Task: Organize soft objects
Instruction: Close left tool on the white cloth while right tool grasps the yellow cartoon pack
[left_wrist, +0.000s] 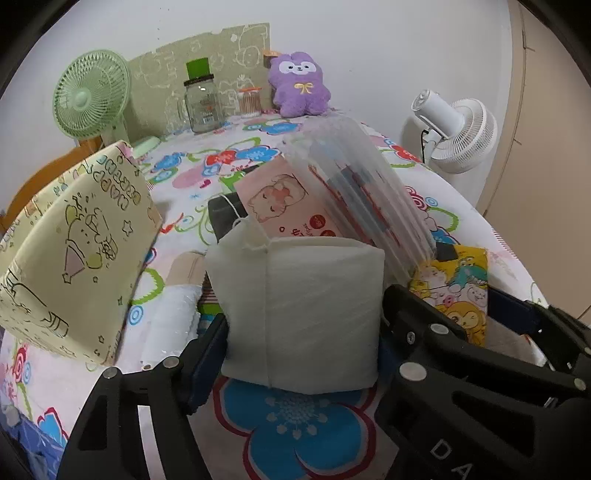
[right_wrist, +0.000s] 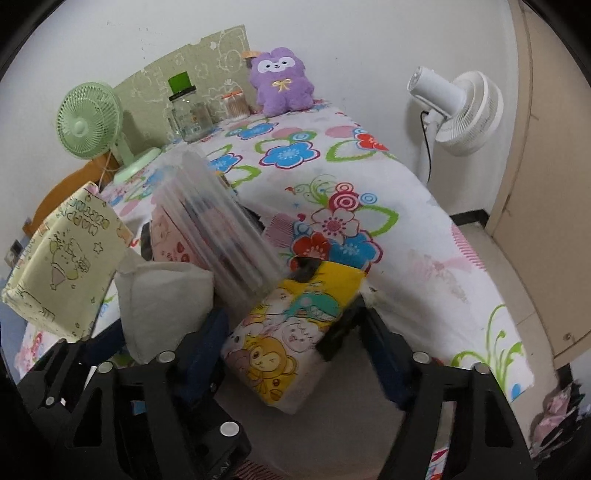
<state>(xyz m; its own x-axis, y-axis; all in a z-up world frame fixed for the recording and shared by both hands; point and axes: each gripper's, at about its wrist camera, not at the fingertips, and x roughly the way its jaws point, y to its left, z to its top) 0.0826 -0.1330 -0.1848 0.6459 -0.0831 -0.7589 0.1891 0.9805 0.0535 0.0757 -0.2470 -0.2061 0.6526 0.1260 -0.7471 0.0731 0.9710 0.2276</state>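
White walls backed a tabletop draped in a cloth printed with bright flowers. Along the far edge stood a green fan, a glass jar with a green lid and a purple plush; a white fan stood off to the right of the tabletop.

Near the front edge, the left gripper pressed both its jaws against the sides of a white soft pack, a plump, pillowy bundle in a gauzy white wrap with a seam running down its face and a thin string at the top. The right gripper clamped a yellow cartoon tissue pack, squashy and printed with a monkey and a teal whale, held tilted just beside the white one. Behind them leaned a pink tissue pack and a clear ribbed pouch. A pale yellow gift box sat to the left.
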